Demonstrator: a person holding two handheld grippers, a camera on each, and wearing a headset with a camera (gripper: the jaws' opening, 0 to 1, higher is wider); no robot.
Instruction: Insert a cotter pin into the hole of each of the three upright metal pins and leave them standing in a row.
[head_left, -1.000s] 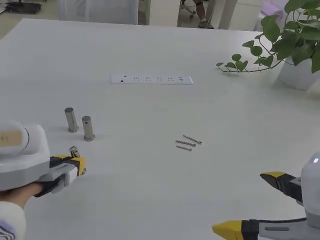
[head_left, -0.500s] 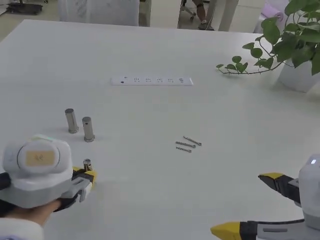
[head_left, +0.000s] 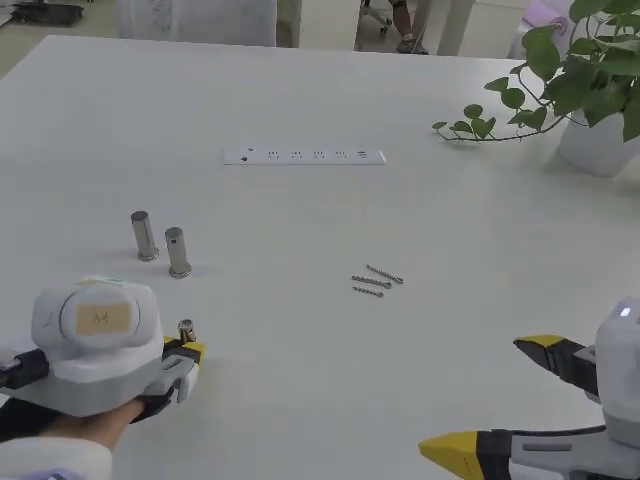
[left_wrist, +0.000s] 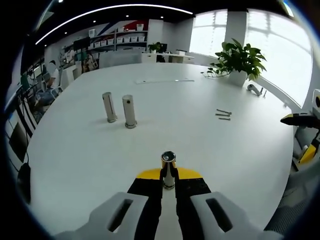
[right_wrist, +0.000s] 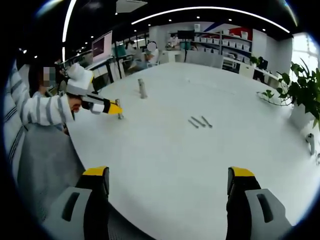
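Left tool (head_left: 186, 350) clamped on one upright metal pin (head_left: 186, 330); right tool (right_wrist: 170, 176) spread wide, holding nothing.
On the worktop (head_left: 300, 90), two other pins (head_left: 177, 252) stand close together at the held pin's 11 o'clock; three cotter pins (head_left: 375, 282) lie at its 3 o'clock.

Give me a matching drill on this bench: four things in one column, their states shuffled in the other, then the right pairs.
Things:
1. left gripper
2. right gripper
3. cotter pins
4. two free metal pins

States:
A. lying flat on the table
B. open, holding nothing
C. standing upright, side by side
D. shut on a metal pin

Pairs: 1-D, 2-B, 3-A, 4-C
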